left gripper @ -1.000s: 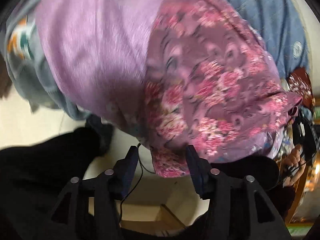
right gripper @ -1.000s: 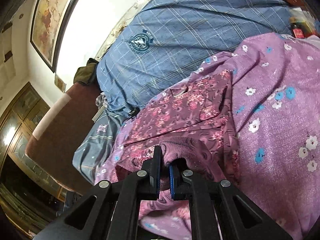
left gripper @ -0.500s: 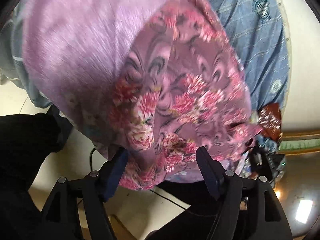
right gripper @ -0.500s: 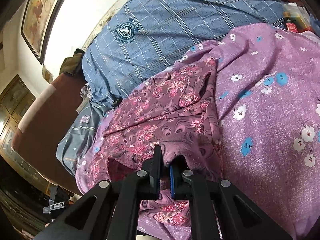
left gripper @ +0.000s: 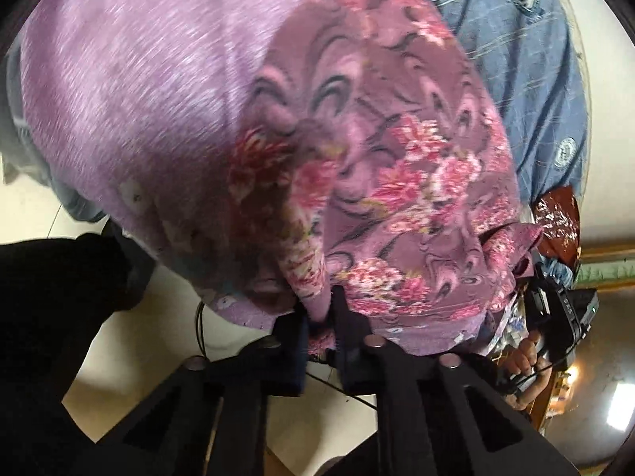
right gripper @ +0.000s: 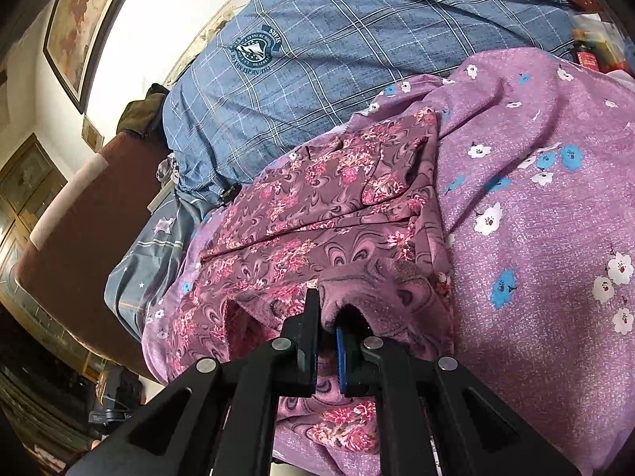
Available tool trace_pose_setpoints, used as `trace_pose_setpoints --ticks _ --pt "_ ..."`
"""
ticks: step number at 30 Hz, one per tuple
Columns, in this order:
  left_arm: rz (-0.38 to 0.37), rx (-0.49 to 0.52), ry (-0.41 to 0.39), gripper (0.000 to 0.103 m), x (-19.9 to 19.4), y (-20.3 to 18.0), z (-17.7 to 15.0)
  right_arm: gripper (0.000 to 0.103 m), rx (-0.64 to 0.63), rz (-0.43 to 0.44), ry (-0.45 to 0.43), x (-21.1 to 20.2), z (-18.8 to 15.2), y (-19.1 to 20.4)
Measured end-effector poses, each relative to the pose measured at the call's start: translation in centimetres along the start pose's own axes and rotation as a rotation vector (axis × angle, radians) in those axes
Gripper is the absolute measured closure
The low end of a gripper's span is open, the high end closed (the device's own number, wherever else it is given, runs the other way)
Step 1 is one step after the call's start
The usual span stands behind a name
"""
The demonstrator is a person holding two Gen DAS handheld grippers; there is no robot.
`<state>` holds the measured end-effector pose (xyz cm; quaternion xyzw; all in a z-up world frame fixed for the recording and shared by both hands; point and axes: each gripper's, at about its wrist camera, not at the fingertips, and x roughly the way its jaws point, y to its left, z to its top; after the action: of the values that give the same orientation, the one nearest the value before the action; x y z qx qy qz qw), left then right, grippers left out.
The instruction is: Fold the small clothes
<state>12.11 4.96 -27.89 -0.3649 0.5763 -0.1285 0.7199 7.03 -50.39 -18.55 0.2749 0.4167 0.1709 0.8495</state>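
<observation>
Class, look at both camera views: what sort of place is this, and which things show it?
Probably a home bedroom: a bed under a blue plaid cover, a lilac flowered blanket over it, and a framed picture on the wall.

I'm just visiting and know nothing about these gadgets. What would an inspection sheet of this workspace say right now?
Surface: a bed covered by a purple flowered blanket lying over a blue plaid quilt.
Job's things: one floral garment on the blanket, its near edge bunched and lifted.
Clutter: small red item at the bed's far corner, too blurred to identify.
Grippers: left gripper shut on the garment's edge; right gripper also pinching a fold of it.
Cables: thin black cable on the floor.
Surroundings: framed picture on the wall, dark red headboard, pale floor tiles.
</observation>
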Motion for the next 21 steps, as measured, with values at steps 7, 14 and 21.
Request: trace_pose_setpoints --ticks 7,14,21 --pt "-0.084 0.132 -0.050 0.098 -3.6 -3.1 -0.9 0.097 0.005 0.033 -0.045 -1.5 0.0 0.1" --pt "-0.210 0.288 -0.136 0.098 -8.1 -9.2 1.8 0.097 0.018 0.113 -0.116 -3.2 1.1 0.7" --pt "-0.271 0.339 -0.286 0.098 -10.3 -13.5 11.4 0.097 0.074 0.139 -0.182 -1.6 6.7 0.6"
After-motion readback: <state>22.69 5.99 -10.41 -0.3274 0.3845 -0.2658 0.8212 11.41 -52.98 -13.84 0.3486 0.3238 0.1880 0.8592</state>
